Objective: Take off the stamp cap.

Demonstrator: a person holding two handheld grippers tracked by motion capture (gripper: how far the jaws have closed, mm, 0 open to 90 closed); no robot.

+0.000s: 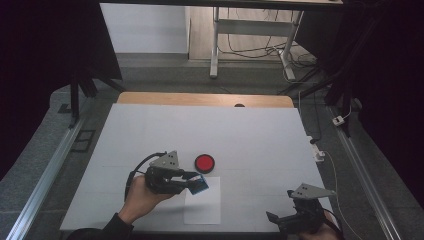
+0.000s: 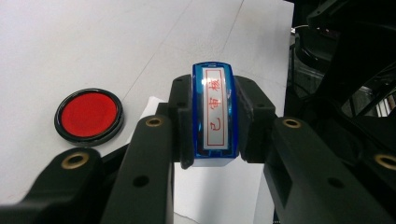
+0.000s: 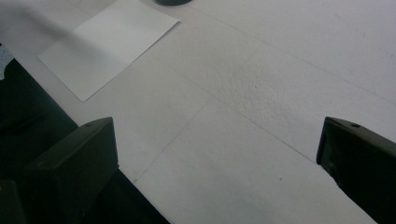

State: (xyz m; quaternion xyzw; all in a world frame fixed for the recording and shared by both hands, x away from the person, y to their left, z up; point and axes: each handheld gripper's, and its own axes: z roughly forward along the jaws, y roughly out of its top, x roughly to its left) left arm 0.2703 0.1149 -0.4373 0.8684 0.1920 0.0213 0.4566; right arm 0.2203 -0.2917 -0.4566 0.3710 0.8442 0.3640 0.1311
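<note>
**Inking the stamp, then pressing it on the sheet**

You are holding a blue plastic-cased rubber stamp with a white label and red characters (image 2: 214, 116) clamped between the jaws of your left gripper (image 1: 197, 183), and it is hanging just above the top left corner of the white rectangular sheet of paper (image 1: 204, 207), close beside the round red ink pad in its black rim (image 1: 204, 162). Judging by that, you are either heading to the pad or about to print. Keep the stamp's printing face flat and square to whichever surface you are lowering it onto, press straight down, and lift straight up so the mark is not smearing. The grip is looking centred on the case, so avoid twisting the wrist.

Your right gripper (image 1: 292, 220) is resting near the front right of the white table (image 1: 150, 125) with its jaws standing wide apart and nothing between them; you could use it to steady the paper.

The stamp's printing face is turned away from every camera, so whether it is already inked is not clear. The label characters are too small to read with confidence.
</note>
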